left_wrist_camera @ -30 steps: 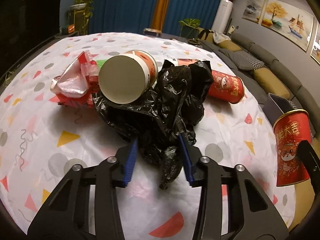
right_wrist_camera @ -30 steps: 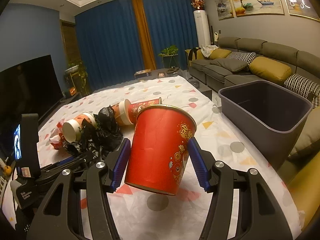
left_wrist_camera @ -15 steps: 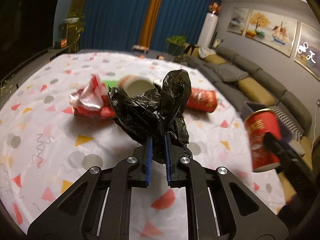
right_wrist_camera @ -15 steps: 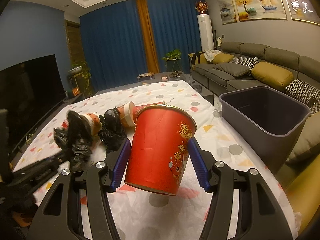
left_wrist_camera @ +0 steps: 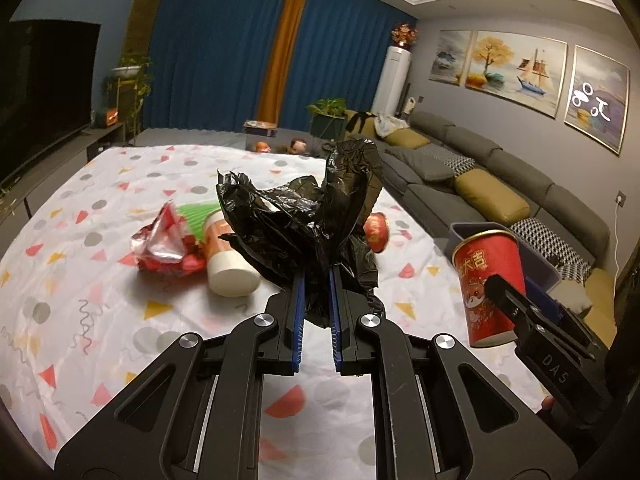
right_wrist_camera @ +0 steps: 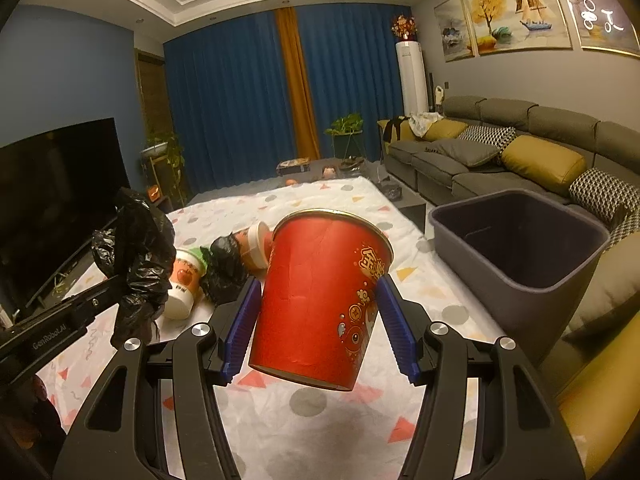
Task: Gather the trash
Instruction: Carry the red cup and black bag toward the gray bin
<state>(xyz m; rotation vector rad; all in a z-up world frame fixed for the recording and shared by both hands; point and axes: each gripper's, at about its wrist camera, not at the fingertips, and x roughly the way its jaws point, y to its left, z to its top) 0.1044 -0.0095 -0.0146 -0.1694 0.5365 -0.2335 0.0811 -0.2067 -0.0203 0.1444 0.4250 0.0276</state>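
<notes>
My left gripper [left_wrist_camera: 316, 280] is shut on a crumpled black plastic bag [left_wrist_camera: 304, 220] and holds it lifted above the table; the bag also shows in the right wrist view [right_wrist_camera: 136, 256]. My right gripper [right_wrist_camera: 316, 300] is shut on a large red paper cup [right_wrist_camera: 320, 300], held upright above the table; the cup also shows in the left wrist view [left_wrist_camera: 488, 284]. A grey trash bin [right_wrist_camera: 520, 256] stands open to the right of the table, beside the sofa.
On the patterned tablecloth [left_wrist_camera: 100, 300] lie a white and orange cup on its side [left_wrist_camera: 228, 256], a red foil wrapper [left_wrist_camera: 164, 244], another red cup [left_wrist_camera: 376, 232] and a second black bag [right_wrist_camera: 224, 268]. A sofa [right_wrist_camera: 520, 152] runs along the right.
My left gripper closed on the black bag and lifted it off the table, uncovering the white cup. My right gripper kept hold of the red cup, nearly still.
</notes>
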